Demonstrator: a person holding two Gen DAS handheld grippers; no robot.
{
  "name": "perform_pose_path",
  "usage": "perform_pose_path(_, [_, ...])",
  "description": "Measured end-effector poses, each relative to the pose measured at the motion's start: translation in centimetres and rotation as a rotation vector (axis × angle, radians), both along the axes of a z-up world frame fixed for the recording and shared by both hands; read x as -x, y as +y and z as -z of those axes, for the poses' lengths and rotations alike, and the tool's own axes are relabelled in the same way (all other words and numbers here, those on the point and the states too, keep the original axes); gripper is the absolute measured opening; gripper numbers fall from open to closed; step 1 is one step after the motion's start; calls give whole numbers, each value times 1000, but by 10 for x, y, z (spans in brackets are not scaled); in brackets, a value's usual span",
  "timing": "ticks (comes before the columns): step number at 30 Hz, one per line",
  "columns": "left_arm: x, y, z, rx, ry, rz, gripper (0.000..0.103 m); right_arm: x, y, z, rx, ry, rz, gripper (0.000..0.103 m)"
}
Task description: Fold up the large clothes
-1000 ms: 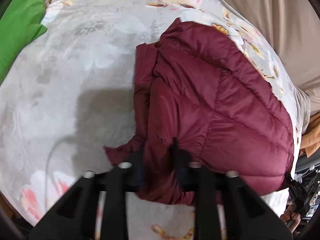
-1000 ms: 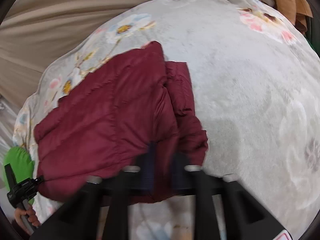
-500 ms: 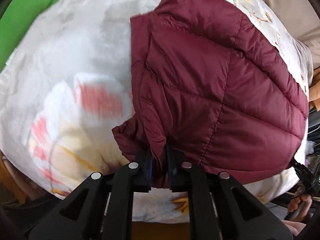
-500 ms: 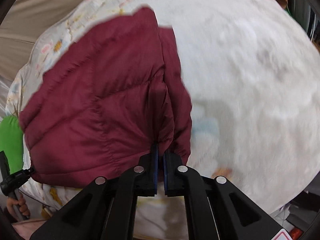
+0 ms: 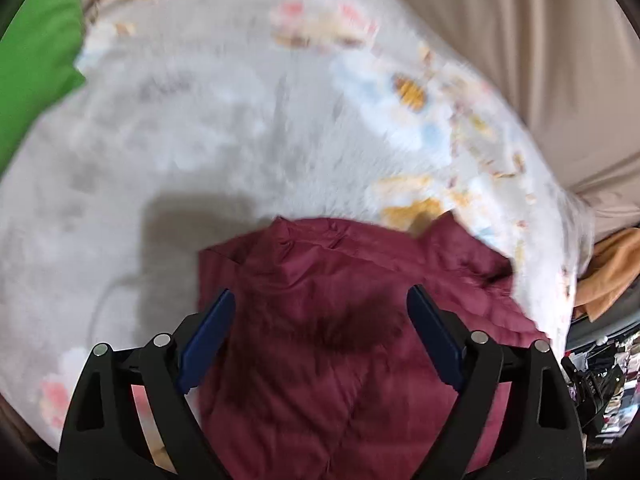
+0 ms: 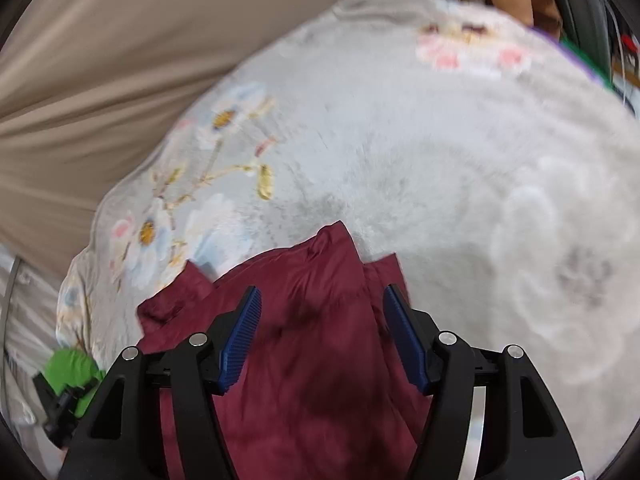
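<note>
A maroon quilted puffer jacket (image 5: 340, 320) lies folded on a grey floral blanket (image 5: 200, 120). My left gripper (image 5: 320, 300) is open and empty, its blue pads spread wide just above the jacket. In the right wrist view the same jacket (image 6: 312, 360) lies under my right gripper (image 6: 322, 300), which is also open and empty above it. The blanket (image 6: 440, 160) spreads beyond the jacket. Both views are motion-blurred.
A green cloth (image 5: 32, 60) lies at the blanket's far left; it also shows in the right wrist view (image 6: 70, 368). A beige sheet (image 5: 540, 60) lies beyond the blanket. An orange cloth (image 5: 612, 268) and clutter sit at the right edge.
Both grippers were shut on the jacket's edge and lifted it; now both have opened and let it go. The jacket lies folded under them.
</note>
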State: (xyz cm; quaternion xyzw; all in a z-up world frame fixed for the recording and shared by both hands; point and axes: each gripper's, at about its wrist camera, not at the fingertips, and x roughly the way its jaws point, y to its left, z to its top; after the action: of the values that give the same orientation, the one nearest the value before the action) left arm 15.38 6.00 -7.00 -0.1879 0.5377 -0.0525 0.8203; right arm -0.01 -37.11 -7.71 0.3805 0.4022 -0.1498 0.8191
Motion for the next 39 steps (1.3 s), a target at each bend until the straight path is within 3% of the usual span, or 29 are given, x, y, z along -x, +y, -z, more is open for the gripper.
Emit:
perform_pose_path(2, [-11,-5,13,-39,13,10,55,-13,4,12,-1,28,-30,57])
perform_pose_path(3, [-9,-7,15,-55,14,18,34,-19,7,16,14,49,-47,49])
perform_pose_path(4, [-10,-8,13,-49,3,23,11,-23,11,16,37,52,-70,24])
perform_pose_path(5, [-12,-6,11,-39,-11,22,0,-21,11,13,41,21,-86,10])
perform_pose_path(8, [-15,-3,-15,-66,-102,13,0,-16,18,-27,112,-141,-92,7])
perform_pose_path(10, [-21,-2,-25,-83,-122,6,0,-18,19,-40,156,-189,-89,7])
perform_pose_path(11, [-27,-4,-23,-101,-120,9,0,-23,18,-38,168,-183,-85,7])
perform_pose_path(15, [-48,-18,25,-218,-28,31,0,-53,10,29,145,49,-102,9])
perform_pose_path(17, [-51,-20,50,-218,17,36,0,-52,8,45,132,78,-94,15])
perform_pose_path(20, [-51,-16,42,-225,14,12,1,-40,2,25,144,72,-12,22])
perform_pose_path(23, [-37,-2,6,-216,-47,-53,3,-14,11,-21,272,-24,29,29])
perform_pose_path(26, [-5,-7,-44,-224,-170,-55,16,-3,53,-59,339,-110,-125,29])
perform_pose_path(28, [16,-33,-62,-210,-216,34,29,-3,100,-68,328,-146,-286,29])
perform_pose_path(29, [32,-57,-66,-183,-223,129,31,-3,122,-66,309,-152,-357,29])
perform_pose_path(32, [63,-118,-48,-196,-178,325,34,-6,195,-41,214,-122,-583,29])
perform_pose_path(34, [82,-144,-27,-222,-122,386,33,-3,233,-20,205,-72,-701,24])
perform_pose_path(36, [94,-149,-11,-207,-76,403,34,3,244,-3,213,-25,-759,18])
perform_pose_path(39, [105,-143,12,-301,-46,405,34,9,224,8,267,8,-715,16])
